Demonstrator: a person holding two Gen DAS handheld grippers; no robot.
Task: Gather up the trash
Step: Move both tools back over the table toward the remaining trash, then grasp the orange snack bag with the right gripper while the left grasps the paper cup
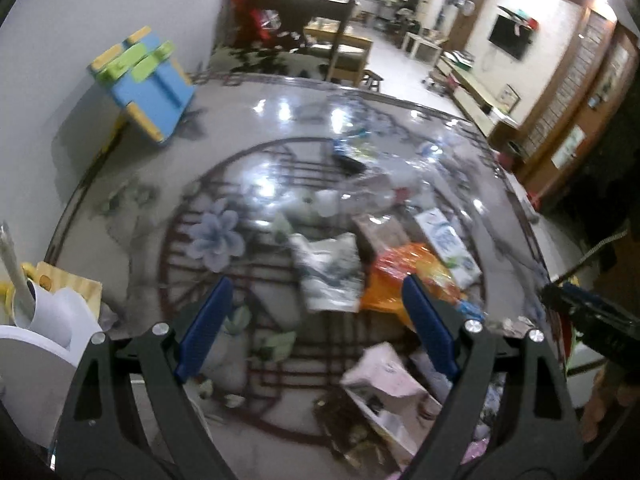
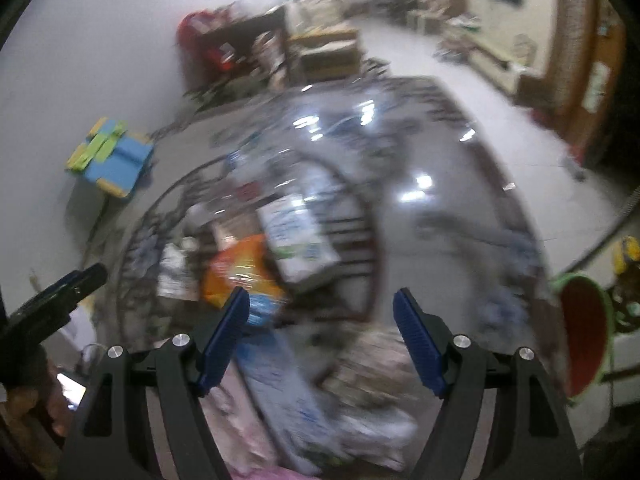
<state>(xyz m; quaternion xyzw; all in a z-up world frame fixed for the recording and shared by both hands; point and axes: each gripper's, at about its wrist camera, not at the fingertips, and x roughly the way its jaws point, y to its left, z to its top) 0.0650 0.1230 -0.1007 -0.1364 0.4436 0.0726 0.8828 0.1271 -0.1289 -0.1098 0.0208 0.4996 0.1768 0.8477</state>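
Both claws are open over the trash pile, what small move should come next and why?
Probably lower the left claw onto the white crumpled wrapper and close. Its jaws stand open and empty, the wrapper lies roughly between them, on top of the pile, beside the orange bag.

We see the right wrist view smeared with blur, so the trash pile near the bottom is just mush. The red bucket is cut off. We cannot read the white carton.
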